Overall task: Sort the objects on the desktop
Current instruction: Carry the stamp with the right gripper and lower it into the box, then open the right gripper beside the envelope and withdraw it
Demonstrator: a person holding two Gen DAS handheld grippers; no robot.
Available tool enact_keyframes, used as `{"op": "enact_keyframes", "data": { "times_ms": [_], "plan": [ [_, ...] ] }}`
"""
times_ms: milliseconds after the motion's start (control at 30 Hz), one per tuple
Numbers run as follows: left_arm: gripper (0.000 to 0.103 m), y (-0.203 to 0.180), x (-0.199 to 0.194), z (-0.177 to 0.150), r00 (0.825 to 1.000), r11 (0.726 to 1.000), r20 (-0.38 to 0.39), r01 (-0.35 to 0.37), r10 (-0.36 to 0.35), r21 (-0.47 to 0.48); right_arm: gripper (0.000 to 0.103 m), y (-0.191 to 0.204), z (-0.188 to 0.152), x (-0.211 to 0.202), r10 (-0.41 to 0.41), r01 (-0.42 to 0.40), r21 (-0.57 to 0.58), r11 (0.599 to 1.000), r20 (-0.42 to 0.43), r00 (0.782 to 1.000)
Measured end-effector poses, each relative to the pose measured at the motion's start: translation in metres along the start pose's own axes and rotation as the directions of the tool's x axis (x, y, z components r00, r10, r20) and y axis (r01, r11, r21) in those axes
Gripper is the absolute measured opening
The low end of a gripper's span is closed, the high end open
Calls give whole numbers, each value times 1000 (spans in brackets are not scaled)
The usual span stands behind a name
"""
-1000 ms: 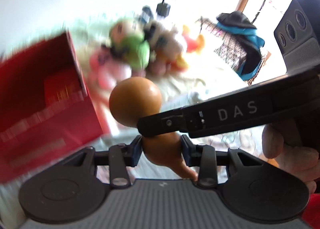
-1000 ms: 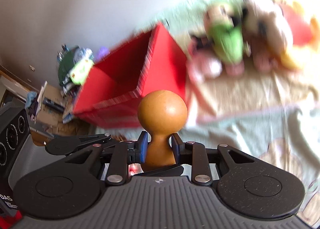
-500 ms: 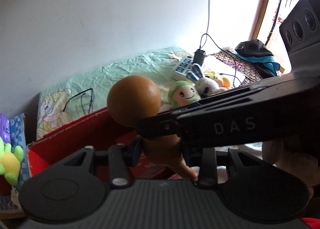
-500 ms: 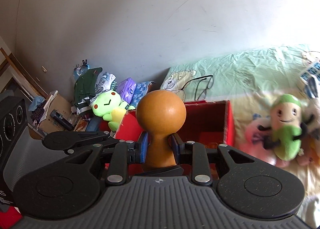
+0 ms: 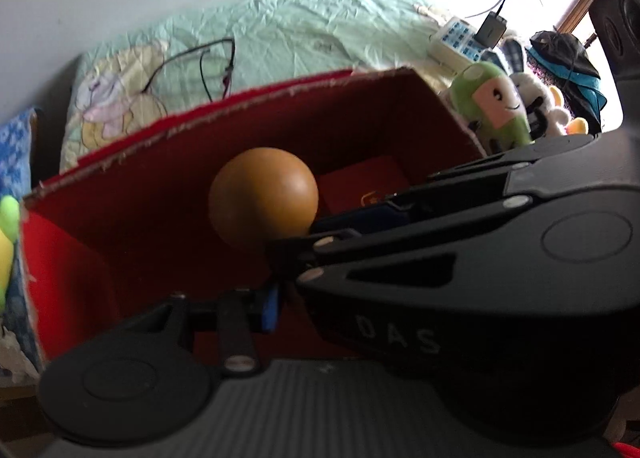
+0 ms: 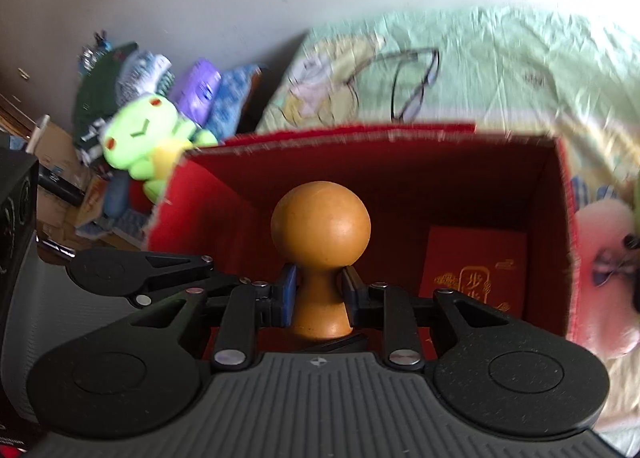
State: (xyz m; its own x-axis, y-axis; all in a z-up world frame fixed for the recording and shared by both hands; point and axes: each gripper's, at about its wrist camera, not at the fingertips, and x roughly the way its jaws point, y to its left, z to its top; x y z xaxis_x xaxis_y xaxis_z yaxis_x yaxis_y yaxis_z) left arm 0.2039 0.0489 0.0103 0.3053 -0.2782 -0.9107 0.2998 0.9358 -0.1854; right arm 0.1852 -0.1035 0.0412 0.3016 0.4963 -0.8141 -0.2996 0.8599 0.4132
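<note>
Above the open red cardboard box (image 6: 400, 186), the right gripper (image 6: 318, 290) pinches the narrow neck of the brown gourd-shaped wooden piece (image 6: 320, 226); the left gripper (image 5: 280, 290) holds it lower (its grip is mostly hidden). I would lower it inside before releasing, clear of the red booklet (image 6: 476, 262). Plush toys and black-framed eyeglasses (image 6: 412, 82) lie outside.

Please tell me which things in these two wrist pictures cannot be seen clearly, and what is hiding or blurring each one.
- Lower end of the brown gourd: right wrist view, hidden behind the right gripper.
- Left gripper: left wrist view, one side and its contact with the gourd covered by the right gripper.
- Floor of the red box: both views, mostly dark or covered.
- Gold print on the red packet: too small.
- Pink plush: blurred, cut by the edge.
</note>
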Motion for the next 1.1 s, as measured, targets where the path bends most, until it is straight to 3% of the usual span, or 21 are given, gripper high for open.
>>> {"op": "enact_keyframes", "data": {
  "times_ms": [100,200,300,433,633,833,1000,1100],
  "plan": [
    [40,10,18,4,997,1000,-82,9,-11,-25,23,-8,3,17,6,-3,53,999,-63,998],
    [40,16,38,8,986,999,-168,14,-22,-43,4,-14,6,27,-20,25,56,998,-94,995],
    [40,18,54,10,975,998,-220,28,-38,-48,3,-20,8,35,-35,43,71,997,-122,992],
    [41,19,66,12,969,999,-243,36,-44,-39,4,-28,6,41,-68,77,61,995,-145,987],
    [41,15,76,16,958,997,-278,66,-74,-39,6,-43,5,47,-78,107,136,985,-199,977],
    [43,10,75,17,959,996,-269,81,-84,-24,6,-53,-1,39,-63,94,187,978,-166,984],
    [43,7,70,15,966,997,-247,81,-82,-12,6,-46,-6,28,-105,122,137,983,-126,987],
    [44,6,64,13,972,996,-219,86,-85,-5,16,-40,-6,15,-119,129,106,986,-101,988]
  ]
}}
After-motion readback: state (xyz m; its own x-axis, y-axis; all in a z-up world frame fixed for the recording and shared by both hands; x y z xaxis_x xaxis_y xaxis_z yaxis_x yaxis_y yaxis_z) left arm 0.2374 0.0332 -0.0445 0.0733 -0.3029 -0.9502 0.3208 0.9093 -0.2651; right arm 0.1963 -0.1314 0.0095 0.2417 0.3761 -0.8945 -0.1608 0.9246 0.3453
